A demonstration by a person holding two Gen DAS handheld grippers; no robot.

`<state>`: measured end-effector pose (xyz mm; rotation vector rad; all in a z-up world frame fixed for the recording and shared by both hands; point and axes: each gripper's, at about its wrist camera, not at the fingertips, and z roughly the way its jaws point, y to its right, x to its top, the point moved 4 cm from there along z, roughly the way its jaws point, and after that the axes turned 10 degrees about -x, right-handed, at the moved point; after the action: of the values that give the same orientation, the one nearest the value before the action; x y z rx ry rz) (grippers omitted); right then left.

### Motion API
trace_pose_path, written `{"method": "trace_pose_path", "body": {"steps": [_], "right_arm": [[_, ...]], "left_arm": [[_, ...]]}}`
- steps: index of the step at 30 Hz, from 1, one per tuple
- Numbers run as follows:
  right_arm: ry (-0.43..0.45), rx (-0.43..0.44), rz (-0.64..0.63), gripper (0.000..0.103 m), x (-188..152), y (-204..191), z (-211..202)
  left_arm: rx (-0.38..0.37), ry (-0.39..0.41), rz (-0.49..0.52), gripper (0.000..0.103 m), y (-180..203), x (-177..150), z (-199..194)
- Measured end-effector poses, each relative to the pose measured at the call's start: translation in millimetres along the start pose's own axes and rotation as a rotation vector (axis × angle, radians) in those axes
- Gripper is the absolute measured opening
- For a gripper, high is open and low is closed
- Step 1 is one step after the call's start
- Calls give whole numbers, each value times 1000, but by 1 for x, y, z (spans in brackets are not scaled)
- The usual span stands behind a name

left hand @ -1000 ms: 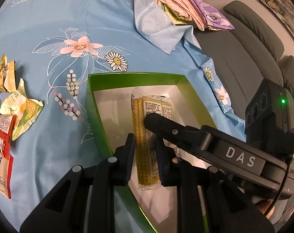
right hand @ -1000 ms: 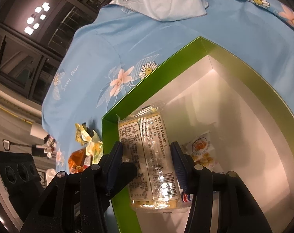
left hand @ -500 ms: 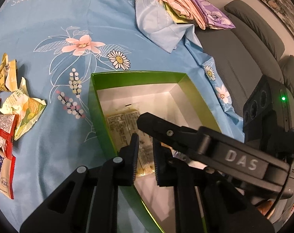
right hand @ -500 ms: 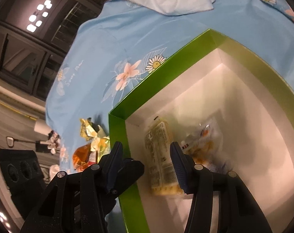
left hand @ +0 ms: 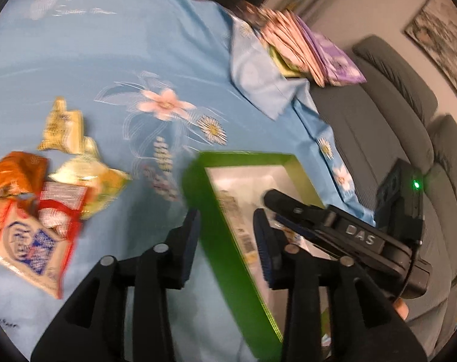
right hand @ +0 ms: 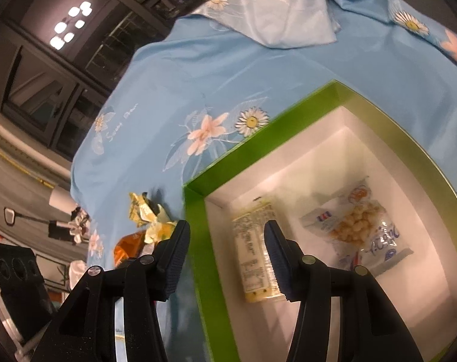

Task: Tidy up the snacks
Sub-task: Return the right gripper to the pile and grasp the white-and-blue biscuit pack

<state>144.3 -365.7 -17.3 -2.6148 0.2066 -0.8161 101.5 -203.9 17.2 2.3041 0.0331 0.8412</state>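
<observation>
A green box (right hand: 228, 163) with a white inside lies on the blue flowered cloth. On its floor lie a long yellow cracker packet (right hand: 255, 256) and a clear bag of puffed snacks (right hand: 361, 229). My right gripper (right hand: 226, 253) hangs open above the box's left wall, with nothing held. My left gripper (left hand: 228, 241) is opening and empty above the same box (left hand: 222, 235), whose near wall shows between the fingers. The right gripper's black body (left hand: 358, 235) reaches in from the right in the left wrist view. Loose snack packets (left hand: 47, 199) lie in a heap on the cloth to the left.
Folded pink and purple cloths (left hand: 303, 51) are stacked at the cloth's far edge. A grey sofa (left hand: 388, 114) runs along the right. Yellow and orange wrappers (right hand: 147, 217) lie just outside the box's left corner. Dark windows fill the back left.
The cracker packet, held upright by my left gripper a second ago, now lies flat in the box. My left gripper has drawn back and up, and its jaws have parted.
</observation>
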Motion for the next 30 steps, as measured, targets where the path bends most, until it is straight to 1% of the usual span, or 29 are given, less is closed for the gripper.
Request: {"method": "trace_pose_path", "body": {"steps": [3, 7, 11, 16, 18, 21, 23, 28, 30], "right_arm": [[9, 41, -47, 54, -4, -20, -4], [1, 99, -102, 54, -11, -48, -3], [-27, 148, -148, 60, -20, -75, 4], [-89, 187, -227, 61, -39, -116, 28], [-116, 199, -254, 61, -47, -128, 38], [-209, 246, -304, 61, -67, -153, 63], [-263, 259, -316, 61, -79, -164, 78], [-325, 226, -375, 61, -99, -180, 105], [-341, 222, -378, 61, -102, -182, 112]], "left_arm": [[57, 52, -30, 48, -22, 3, -26], [140, 100, -77, 56, -54, 3, -59], [202, 139, -147, 58, -90, -4, -88], [286, 138, -207, 58, -125, -17, -108], [287, 131, -240, 58, -137, -26, -111], [298, 126, -267, 57, -149, -35, -112], [298, 120, -280, 57, -153, -41, -112], [271, 106, -304, 56, -158, -50, -109], [264, 100, -309, 54, -158, -54, -107]]}}
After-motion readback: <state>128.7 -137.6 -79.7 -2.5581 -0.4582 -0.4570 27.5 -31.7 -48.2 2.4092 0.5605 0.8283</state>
